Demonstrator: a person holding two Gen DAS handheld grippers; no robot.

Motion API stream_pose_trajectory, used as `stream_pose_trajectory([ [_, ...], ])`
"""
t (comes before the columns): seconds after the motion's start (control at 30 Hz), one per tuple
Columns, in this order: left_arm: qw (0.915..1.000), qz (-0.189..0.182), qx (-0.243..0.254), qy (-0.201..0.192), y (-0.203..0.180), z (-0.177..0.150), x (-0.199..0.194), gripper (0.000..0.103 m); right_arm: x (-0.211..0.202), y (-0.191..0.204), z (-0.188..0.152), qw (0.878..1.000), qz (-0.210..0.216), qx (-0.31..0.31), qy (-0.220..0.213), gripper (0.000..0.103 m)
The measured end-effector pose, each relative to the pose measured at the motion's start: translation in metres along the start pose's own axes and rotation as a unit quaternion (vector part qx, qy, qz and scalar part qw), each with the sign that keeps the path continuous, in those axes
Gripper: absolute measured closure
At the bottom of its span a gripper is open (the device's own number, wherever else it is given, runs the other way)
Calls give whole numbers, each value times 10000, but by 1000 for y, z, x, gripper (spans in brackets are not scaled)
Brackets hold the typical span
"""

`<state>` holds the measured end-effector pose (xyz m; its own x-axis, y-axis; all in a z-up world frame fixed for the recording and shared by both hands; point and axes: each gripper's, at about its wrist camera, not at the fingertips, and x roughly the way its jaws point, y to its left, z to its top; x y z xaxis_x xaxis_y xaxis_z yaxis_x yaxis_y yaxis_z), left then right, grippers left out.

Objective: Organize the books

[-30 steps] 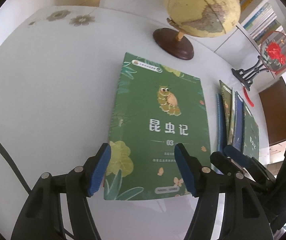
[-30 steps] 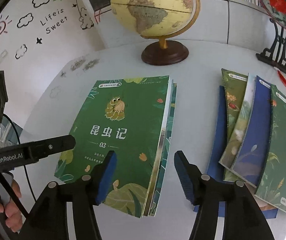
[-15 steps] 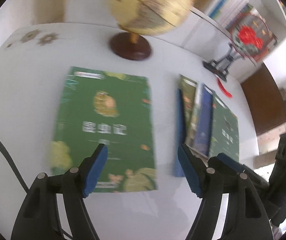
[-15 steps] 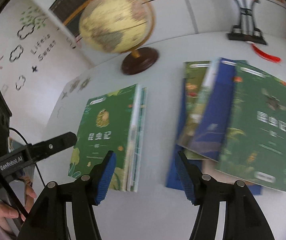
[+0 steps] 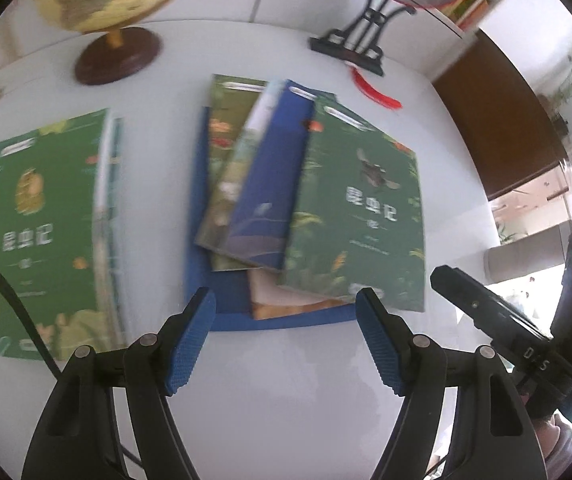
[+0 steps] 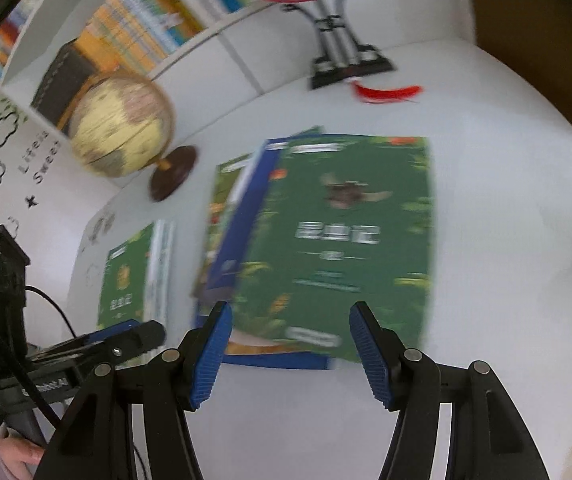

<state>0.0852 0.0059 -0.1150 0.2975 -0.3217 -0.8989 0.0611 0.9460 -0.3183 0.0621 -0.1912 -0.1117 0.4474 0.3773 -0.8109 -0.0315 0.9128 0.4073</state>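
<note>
A fanned pile of several books lies on the white table; its top one is a green book [image 5: 355, 208] [image 6: 337, 240], over a blue book [image 5: 268, 172] and a large blue one [image 5: 222, 304] at the bottom. A neat stack topped by another green book [image 5: 42, 220] [image 6: 126, 280] lies to the left. My left gripper [image 5: 286, 316] is open and empty, just in front of the pile's near edge. My right gripper [image 6: 289, 328] is open and empty, its fingertips at the near edge of the pile's top green book.
A globe [image 5: 114, 0] [image 6: 122, 128] on a dark wooden base stands at the back left. A round fan ornament on a black stand [image 5: 369, 36] [image 6: 341, 52] with a red tassel [image 5: 373, 92] stands at the back. Bookshelves [image 6: 146, 20] run behind the table.
Both grippers have swung right, away from the left stack and onto the fanned pile. Both stay open and empty. The books have not moved.
</note>
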Motion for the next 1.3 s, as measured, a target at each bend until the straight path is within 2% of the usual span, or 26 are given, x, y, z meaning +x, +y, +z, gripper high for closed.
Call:
stream_pose_trajectory([
  [0.1, 9999, 102, 74, 36, -13, 3, 8, 32, -3, -31, 1, 9996, -48, 257, 95, 43],
  [0.2, 9995, 247, 161, -95, -26, 6, 11, 32, -5, -51, 3, 9992, -71, 376, 142, 43],
  [0.37, 9977, 512, 179, -401, -40, 9, 10, 32, -10, -65, 11, 9998, -21, 176, 10, 43],
  [0.53, 9932, 703, 83, -920, -48, 11, 5, 32, -4, -67, 18, 9999, 81, -113, 61, 43],
  [0.63, 9870, 879, 79, -1344, -52, 12, 0, 32, -1, -68, 19, 9994, 172, -284, 70, 43],
  [0.77, 9732, 1287, 255, -1886, -62, 12, -8, 32, 2, -70, 22, 9987, 245, -444, 33, 43],
  [0.83, 9666, 1466, 360, -2072, -66, 11, -9, 32, 1, -73, 23, 9983, 261, -519, -60, 43],
  [0.9, 9634, 1538, 428, -2152, -68, 11, -8, 32, 1, -74, 23, 9977, 316, -573, -173, 43],
  [1.03, 9631, 1550, 531, -2135, -69, 8, -1, 32, 3, -75, 22, 9960, 547, -577, -410, 43],
  [1.13, 9679, 1451, 639, -1949, -66, 10, 10, 32, 12, -73, 19, 9960, 598, -586, -321, 43],
  [1.2, 9765, 1264, 662, -1616, -58, 14, 21, 32, 20, -72, 16, 9956, 624, -658, -241, 43],
  [1.23, 9825, 1162, 695, -1279, -53, 19, 31, 32, 24, -72, 15, 9953, 635, -704, -198, 43],
  [1.3, 9870, 1060, 763, -937, -48, 24, 43, 32, 33, -72, 14, 9951, 602, -777, -73, 43],
])
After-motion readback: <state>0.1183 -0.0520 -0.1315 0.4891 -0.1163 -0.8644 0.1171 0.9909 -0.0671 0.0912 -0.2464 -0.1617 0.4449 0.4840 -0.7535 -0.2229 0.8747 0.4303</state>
